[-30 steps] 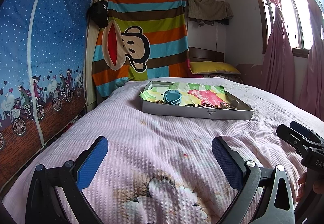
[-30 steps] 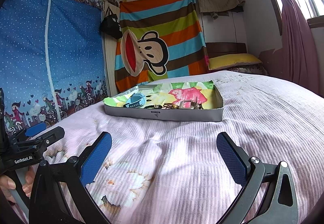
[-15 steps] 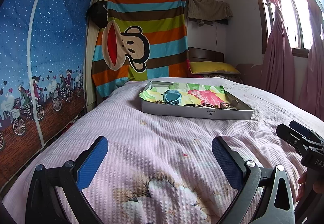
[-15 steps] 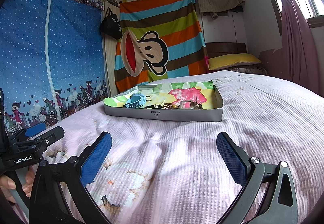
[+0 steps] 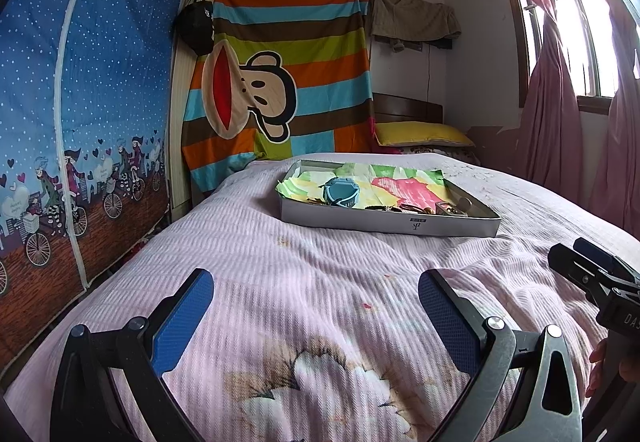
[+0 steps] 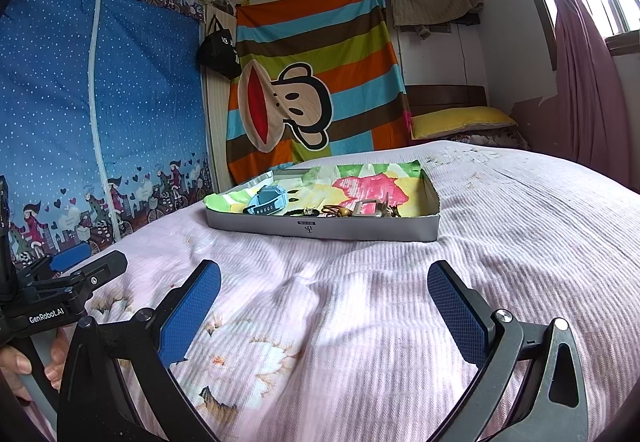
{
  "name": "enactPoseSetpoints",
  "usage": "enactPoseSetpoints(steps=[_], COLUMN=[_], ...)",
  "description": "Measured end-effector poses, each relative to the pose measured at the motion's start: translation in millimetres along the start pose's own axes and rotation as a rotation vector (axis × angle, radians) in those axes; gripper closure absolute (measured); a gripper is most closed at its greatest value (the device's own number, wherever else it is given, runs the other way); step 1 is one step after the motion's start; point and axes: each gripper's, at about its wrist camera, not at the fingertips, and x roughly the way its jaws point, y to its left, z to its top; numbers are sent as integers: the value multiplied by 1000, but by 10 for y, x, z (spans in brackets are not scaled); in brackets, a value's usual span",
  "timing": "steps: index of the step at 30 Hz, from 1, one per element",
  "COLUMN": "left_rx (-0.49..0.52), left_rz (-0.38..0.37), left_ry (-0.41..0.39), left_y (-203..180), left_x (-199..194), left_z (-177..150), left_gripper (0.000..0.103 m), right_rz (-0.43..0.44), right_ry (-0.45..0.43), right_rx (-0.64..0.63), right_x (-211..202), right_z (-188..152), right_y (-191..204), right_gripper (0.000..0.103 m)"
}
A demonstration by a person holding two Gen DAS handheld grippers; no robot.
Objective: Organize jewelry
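Note:
A shallow grey box (image 5: 384, 223) lined with bright patterned paper sits in the middle of the bed; it also shows in the right wrist view (image 6: 320, 231). Inside lie a blue watch (image 5: 340, 193) (image 6: 267, 200) and several small jewelry pieces (image 5: 416, 208) (image 6: 344, 211) along the near wall. My left gripper (image 5: 316, 318) is open and empty, low over the bedspread well short of the box. My right gripper (image 6: 324, 306) is open and empty too, also short of the box. Each gripper shows at the edge of the other's view.
The bed is covered by a pink ribbed bedspread (image 5: 320, 266) with a flower print. A blue fabric wardrobe (image 5: 80, 114) stands on the left. A striped cartoon cloth (image 5: 280, 90) hangs behind, a yellow pillow (image 5: 420, 134) lies at the head, and pink curtains (image 5: 560, 114) hang on the right.

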Motion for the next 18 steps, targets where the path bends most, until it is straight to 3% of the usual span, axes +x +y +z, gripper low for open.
enactPoseSetpoints(steps=[18], left_rx=[3], left_rz=[23], left_ry=[12], left_y=[-39], left_x=[21], left_z=[-4], left_gripper=[0], right_rz=[0], right_ry=[0], right_rx=[1], right_x=[2], right_z=[-7], right_y=[0], right_gripper=[1])
